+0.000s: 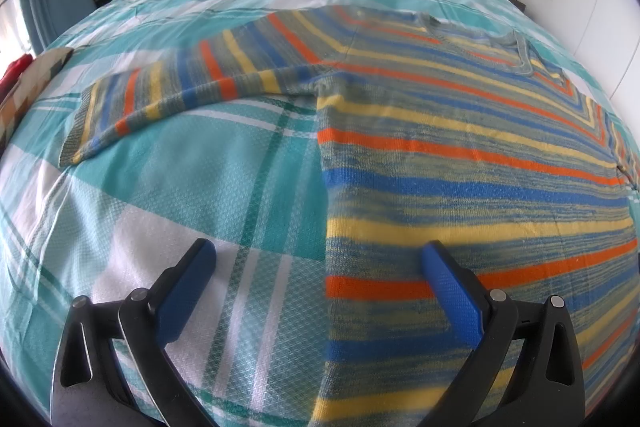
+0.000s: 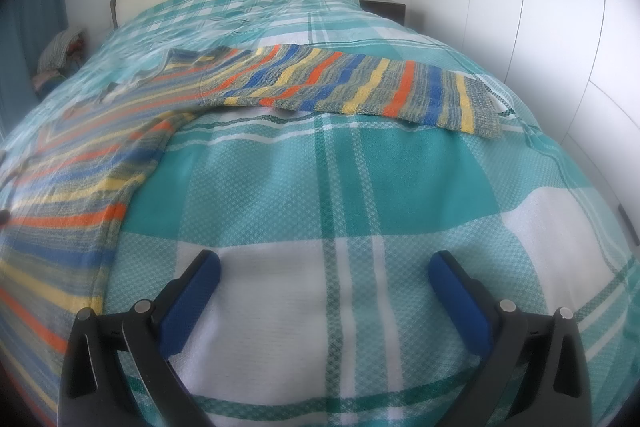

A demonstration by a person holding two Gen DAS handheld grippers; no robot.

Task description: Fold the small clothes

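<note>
A: The sweater [image 1: 460,163] is laid flat on the bedspread [image 1: 208,187], front side up, with both sleeves spread out to the sides. No fold is seen yet.

B: And the grippers?

A: The left gripper [image 1: 318,251] is held low over the sweater's left side edge, with the jaws spread wide; one finger is above the knit, the other above the bedspread. Nothing is pinched. The right gripper [image 2: 324,261] is also spread wide and empty. It is held over bare bedspread, beside the sweater's right edge and well apart from the right sleeve [image 2: 360,91].

B: What can go wrong from here?

A: Probably the bedspread is caught together with the knit, if the left jaws are closed so low on the edge. Then both layers are lifted and the sweater is dragged out of shape.

B: Anything else?

A: The knit looks thick and loose. If only a little of it is pinched, it can slip out when it is lifted. Also, if one sleeve is folded before the other side is held, the body may be pulled crooked, and the fold becomes uneven.
</note>
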